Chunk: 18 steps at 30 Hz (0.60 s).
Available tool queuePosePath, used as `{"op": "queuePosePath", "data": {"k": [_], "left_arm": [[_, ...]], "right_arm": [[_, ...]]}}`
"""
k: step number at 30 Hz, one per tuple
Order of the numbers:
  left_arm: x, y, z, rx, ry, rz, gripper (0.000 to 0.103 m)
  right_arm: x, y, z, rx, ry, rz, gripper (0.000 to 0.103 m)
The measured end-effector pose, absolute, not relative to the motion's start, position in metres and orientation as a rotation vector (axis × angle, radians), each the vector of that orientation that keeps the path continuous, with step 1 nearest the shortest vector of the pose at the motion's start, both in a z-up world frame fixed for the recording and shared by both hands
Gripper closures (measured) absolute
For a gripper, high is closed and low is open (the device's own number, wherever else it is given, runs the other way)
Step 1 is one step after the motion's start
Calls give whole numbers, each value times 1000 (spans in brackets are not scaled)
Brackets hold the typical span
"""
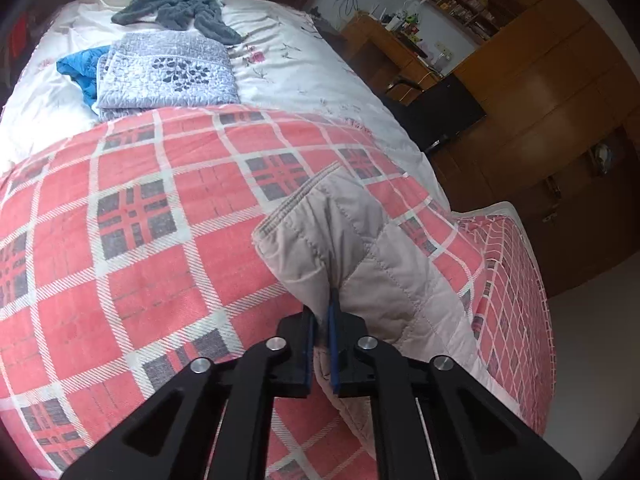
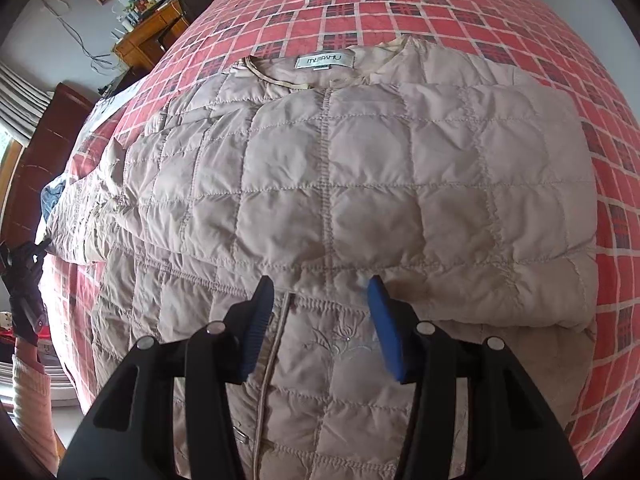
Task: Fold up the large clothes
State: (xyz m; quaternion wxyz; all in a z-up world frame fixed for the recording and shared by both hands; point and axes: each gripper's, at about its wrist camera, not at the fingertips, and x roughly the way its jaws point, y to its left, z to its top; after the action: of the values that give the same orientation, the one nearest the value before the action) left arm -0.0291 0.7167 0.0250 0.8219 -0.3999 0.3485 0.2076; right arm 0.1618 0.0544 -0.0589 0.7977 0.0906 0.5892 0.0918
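A beige quilted jacket [image 2: 328,184] is spread front-up on a bed covered by a red plaid blanket [image 1: 132,240], collar and label toward the far edge. One sleeve [image 2: 492,200] is already laid across the chest; the other sleeve [image 1: 360,252] trails out to the side, its ribbed cuff seen in the left wrist view.

The left hand-held gripper [image 1: 322,320] is closed narrowly on that outstretched sleeve, with fabric pinched between the blue pads. The right hand-held gripper [image 2: 322,300] is held wide apart above the jacket's lower front, near the zipper and the embroidered panel, with nothing between its fingers.

The step in hand is judged to be the folding of the second sleeve inward. Several faults could arise. The shell looks slippery and only a thin fold is caught, so the sleeve could be lost mid-swing if it is pulled quickly. If the sleeve is dragged rather than lifted, the body could be shifted on the blanket and the already folded sleeve disturbed, since the jacket is pinned by nothing. The padding could also spring back once released.

A grey folded quilt [image 1: 168,76] and dark clothes [image 1: 180,0] lie well apart, further up the bed.
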Motion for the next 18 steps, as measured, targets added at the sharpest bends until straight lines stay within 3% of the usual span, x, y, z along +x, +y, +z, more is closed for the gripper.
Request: {"op": "queuePosePath", "data": {"k": [10, 18], "left_arm": [[-20, 623, 126, -624, 601, 226, 99], [11, 511, 147, -473, 640, 8, 99]], "right_arm": [[148, 34, -45, 209, 1230, 171, 54], [136, 9, -38, 251, 1205, 138, 54]]}}
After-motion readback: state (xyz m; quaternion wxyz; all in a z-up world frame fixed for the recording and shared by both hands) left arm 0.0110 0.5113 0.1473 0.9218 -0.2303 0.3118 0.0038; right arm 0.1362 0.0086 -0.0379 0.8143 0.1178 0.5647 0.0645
